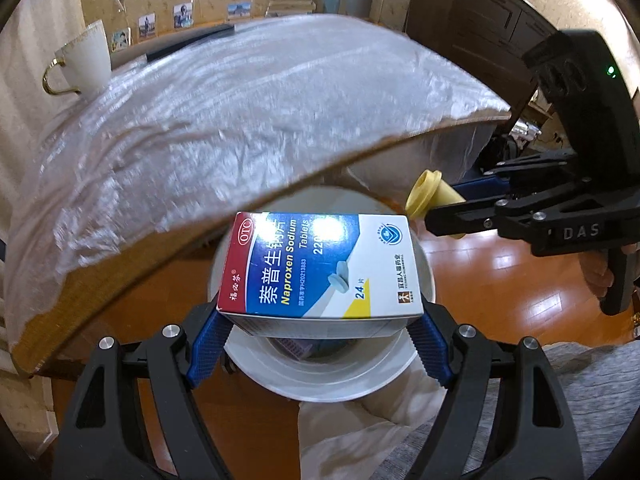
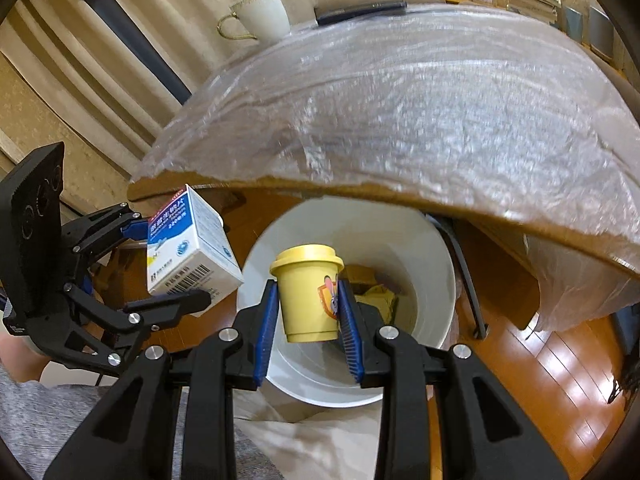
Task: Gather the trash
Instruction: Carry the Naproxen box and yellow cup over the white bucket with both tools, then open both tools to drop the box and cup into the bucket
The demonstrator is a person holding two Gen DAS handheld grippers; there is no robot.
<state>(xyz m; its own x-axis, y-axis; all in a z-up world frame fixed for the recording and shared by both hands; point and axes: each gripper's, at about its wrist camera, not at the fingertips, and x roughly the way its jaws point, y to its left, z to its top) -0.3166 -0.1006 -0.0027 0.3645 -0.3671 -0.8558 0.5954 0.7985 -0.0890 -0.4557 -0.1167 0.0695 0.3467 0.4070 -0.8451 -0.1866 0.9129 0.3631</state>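
Glossy cardboard box [image 1: 320, 264] in my left tool, matt yellow plastic cup [image 2: 308, 294], smooth white plastic bin [image 2: 436, 248], shiny wood floor [image 1: 500, 276], crinkly plastic-wrapped bench [image 1: 240, 120].

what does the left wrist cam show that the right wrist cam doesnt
Only the left wrist view shows the printed front of the medicine box held in the left gripper. Only the right wrist view shows the cartoon on the yellow cup in the right gripper and the box's barcode. Both show the white bin, the plastic-covered table and the white mug.
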